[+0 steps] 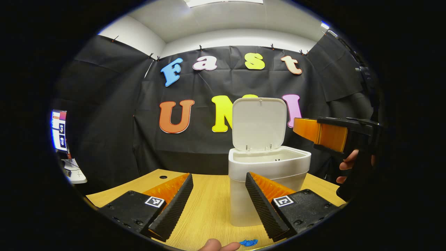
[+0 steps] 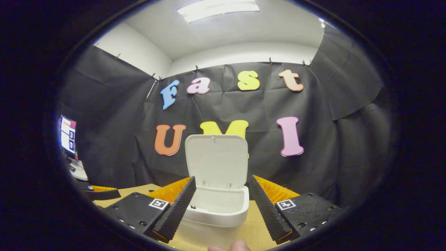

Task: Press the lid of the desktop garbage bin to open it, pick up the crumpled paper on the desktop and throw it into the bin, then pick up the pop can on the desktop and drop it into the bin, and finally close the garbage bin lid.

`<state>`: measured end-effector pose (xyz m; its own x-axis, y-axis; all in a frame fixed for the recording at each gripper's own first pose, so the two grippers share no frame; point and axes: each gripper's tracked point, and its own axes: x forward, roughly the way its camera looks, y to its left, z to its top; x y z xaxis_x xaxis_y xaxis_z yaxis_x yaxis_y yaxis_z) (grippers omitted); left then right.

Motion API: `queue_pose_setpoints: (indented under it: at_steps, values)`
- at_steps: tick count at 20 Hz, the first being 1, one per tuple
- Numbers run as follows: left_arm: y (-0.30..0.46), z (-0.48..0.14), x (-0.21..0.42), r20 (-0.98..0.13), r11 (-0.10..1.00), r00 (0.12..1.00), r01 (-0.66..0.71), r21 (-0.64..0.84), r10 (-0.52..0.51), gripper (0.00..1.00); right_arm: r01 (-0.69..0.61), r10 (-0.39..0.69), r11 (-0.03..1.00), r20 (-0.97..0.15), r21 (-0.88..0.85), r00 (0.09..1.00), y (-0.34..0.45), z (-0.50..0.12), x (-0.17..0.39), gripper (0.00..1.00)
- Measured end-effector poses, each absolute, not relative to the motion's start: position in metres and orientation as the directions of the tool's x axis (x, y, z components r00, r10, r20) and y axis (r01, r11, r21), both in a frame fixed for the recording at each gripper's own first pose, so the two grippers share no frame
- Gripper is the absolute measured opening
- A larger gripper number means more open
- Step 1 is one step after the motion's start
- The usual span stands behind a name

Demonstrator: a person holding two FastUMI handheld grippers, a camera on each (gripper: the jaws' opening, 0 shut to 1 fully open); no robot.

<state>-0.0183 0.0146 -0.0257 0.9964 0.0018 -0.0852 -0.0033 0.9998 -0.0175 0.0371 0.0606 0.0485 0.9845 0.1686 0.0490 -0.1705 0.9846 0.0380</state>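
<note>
Right gripper view: both claws (image 2: 219,204) gape empty; bin (image 2: 216,209) base cut off.

A white plastic desktop garbage bin (image 1: 266,181) stands upright on the wooden tabletop (image 1: 209,205), toward its far edge, in front of the black cloth wall. It has a squarish body with rounded corners and a wider collar around the mouth. Its lid (image 1: 259,123) is open, hinged at the back rim and standing nearly vertical, pale underside facing forward. In the right gripper view the bin (image 2: 217,209) shows a bare white inner wall below its raised lid (image 2: 216,160).
</note>
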Motion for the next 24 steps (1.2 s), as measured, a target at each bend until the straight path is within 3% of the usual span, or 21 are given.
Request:
queue_pose_setpoints:
  at_steps: [11, 24]
  values:
    - [-0.008, -0.058, -0.037, -0.155, 0.998, 0.986, 0.059, -0.01, -0.06, 0.98, -0.115, 0.113, 0.992, 0.045, 0.046, 0.993, -0.003, 0.019, -0.008, 0.96]
    - [-0.051, -0.18, -0.096, -0.374, 0.984, 0.911, 0.172, -0.033, -0.172, 0.98, -0.039, 0.039, 0.997, 0.001, 0.064, 0.999, -0.062, -0.051, -0.049, 0.96]
